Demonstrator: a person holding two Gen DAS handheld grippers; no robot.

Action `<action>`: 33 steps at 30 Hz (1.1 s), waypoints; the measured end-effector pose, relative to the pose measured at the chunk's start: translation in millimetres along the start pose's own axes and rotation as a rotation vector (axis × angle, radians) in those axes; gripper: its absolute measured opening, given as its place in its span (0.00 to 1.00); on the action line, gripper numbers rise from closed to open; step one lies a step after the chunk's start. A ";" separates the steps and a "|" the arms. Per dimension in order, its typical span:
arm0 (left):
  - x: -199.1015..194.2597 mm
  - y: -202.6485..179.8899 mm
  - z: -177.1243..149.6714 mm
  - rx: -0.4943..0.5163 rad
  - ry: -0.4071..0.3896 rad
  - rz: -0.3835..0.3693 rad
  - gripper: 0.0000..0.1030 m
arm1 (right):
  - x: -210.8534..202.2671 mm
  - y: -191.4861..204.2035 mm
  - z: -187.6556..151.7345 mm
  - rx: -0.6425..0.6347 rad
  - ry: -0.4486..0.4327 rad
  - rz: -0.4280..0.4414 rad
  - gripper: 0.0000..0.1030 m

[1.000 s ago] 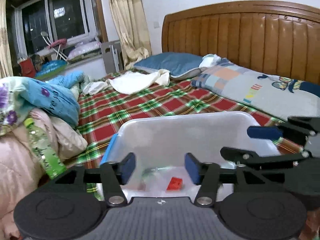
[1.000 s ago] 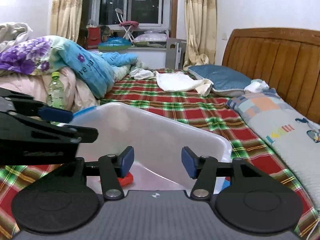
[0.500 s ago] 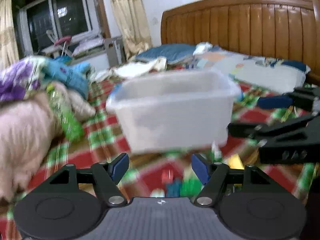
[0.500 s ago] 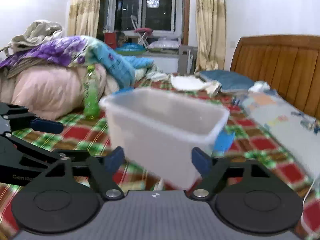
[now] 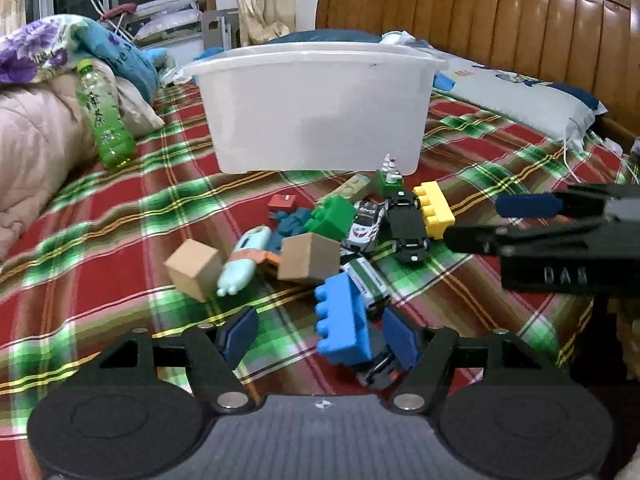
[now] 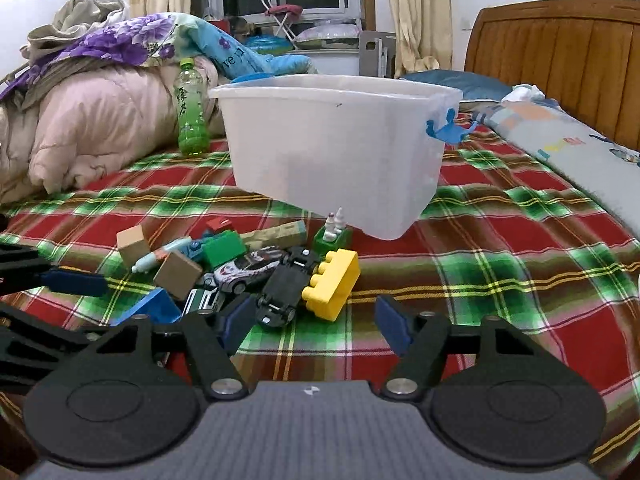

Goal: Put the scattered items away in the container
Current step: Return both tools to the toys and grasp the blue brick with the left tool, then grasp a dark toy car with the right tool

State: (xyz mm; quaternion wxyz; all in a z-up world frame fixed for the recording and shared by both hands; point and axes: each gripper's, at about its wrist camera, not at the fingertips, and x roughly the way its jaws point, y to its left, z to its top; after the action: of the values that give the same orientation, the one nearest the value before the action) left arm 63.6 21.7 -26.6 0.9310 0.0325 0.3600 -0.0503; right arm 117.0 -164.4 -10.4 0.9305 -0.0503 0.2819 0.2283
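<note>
A white plastic tub [image 5: 316, 108] [image 6: 336, 152] stands on the plaid bedspread. A heap of toys lies in front of it: a yellow brick [image 6: 332, 284], a green brick [image 5: 330, 218], two wooden cubes [image 5: 194, 264], toy cars [image 6: 250, 268] and a blue brick [image 5: 344, 322]. My left gripper [image 5: 320, 336] is low over the near edge of the heap, open. The blue brick lies between its fingers by the right pad, and the left pad is clear of it. My right gripper [image 6: 316, 324] is open with its jaws closing. An upturned black car [image 6: 286, 284] and the yellow brick lie just ahead of it.
A green drink bottle [image 5: 106, 120] leans on a pink quilt [image 6: 92, 128] at the left. A long pillow [image 5: 520, 96] and the wooden headboard [image 5: 500, 20] bound the right side. Bare bedspread [image 6: 500, 280] lies right of the heap.
Both grippers have drawn back from over the tub and sunk to the toy heap in front of it. The right jaws stand wider than a second ago.
</note>
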 end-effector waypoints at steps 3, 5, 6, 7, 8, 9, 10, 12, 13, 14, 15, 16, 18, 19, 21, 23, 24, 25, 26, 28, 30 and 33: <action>6.1 0.1 -0.3 -0.019 -0.012 -0.044 0.26 | -1.5 3.3 -3.7 -0.032 -0.006 -0.026 0.67; 9.7 4.4 -1.2 -0.049 0.001 -0.066 0.26 | -2.9 2.8 -5.8 -0.034 -0.009 -0.033 0.68; 9.5 7.1 -1.5 -0.063 0.003 -0.075 0.26 | -3.2 1.6 -6.6 -0.031 -0.008 -0.031 0.68; 8.4 9.1 -1.6 -0.067 0.005 -0.078 0.26 | -2.9 0.9 -7.7 -0.028 -0.005 -0.030 0.68; 7.1 9.9 -2.2 -0.059 0.009 -0.072 0.26 | -2.3 0.7 -8.9 -0.028 0.001 -0.031 0.68; 5.5 10.2 -3.2 -0.042 0.013 -0.061 0.26 | -1.2 1.5 -10.2 -0.028 0.006 -0.031 0.68; 3.1 10.6 -4.9 -0.024 0.014 -0.045 0.26 | -0.5 3.1 -11.1 -0.028 0.012 -0.026 0.68; -2.2 14.1 -8.5 -0.015 0.011 -0.027 0.25 | -1.9 8.3 -13.1 -0.028 0.008 0.025 0.68; -5.1 17.9 -10.2 -0.024 0.010 -0.031 0.25 | -2.8 12.9 -13.8 -0.035 0.007 0.055 0.68; -7.4 21.7 -11.4 -0.032 0.011 -0.029 0.25 | -2.9 19.2 -14.5 -0.048 0.013 0.079 0.68; -9.5 24.9 -12.8 -0.033 0.014 -0.019 0.25 | -2.5 27.3 -15.5 -0.067 0.023 0.101 0.67; -10.4 26.7 -13.5 -0.024 0.019 -0.004 0.25 | -2.2 35.2 -16.7 -0.087 0.031 0.126 0.60; -11.4 29.0 -15.8 0.000 0.027 0.016 0.25 | -0.1 51.7 -19.8 -0.127 0.055 0.172 0.52; -11.7 30.3 -17.0 0.005 0.032 0.017 0.25 | 1.3 58.7 -21.2 -0.143 0.066 0.183 0.52; -11.2 32.8 -19.2 0.010 0.039 0.020 0.25 | 2.8 71.8 -24.3 -0.177 0.077 0.198 0.52; -9.1 34.6 -21.6 0.015 0.047 0.025 0.25 | 4.8 80.7 -26.3 -0.202 0.084 0.207 0.52; -7.9 35.9 -22.9 0.012 0.052 0.026 0.25 | 6.1 83.8 -26.3 -0.209 0.087 0.214 0.52; -7.3 37.2 -24.1 0.008 0.054 0.025 0.25 | 7.4 86.6 -26.6 -0.216 0.092 0.218 0.53; -7.2 38.3 -24.9 0.003 0.054 0.023 0.26 | 8.5 87.9 -26.4 -0.217 0.096 0.217 0.53; -7.2 39.9 -25.8 -0.006 0.051 0.019 0.26 | 9.5 89.8 -26.9 -0.215 0.100 0.226 0.53; -6.4 40.5 -26.4 -0.012 0.051 0.016 0.26 | 13.2 91.6 -29.0 -0.209 0.110 0.235 0.52; -4.6 39.2 -27.7 -0.015 0.058 0.001 0.26 | 15.2 89.6 -32.1 -0.192 0.102 0.232 0.32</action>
State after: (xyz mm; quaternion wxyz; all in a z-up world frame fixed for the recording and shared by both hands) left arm 46.3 63.6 -43.0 0.9205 0.0273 0.3870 -0.0464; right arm 71.4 -85.7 -42.5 0.8733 -0.1179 0.3095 0.3571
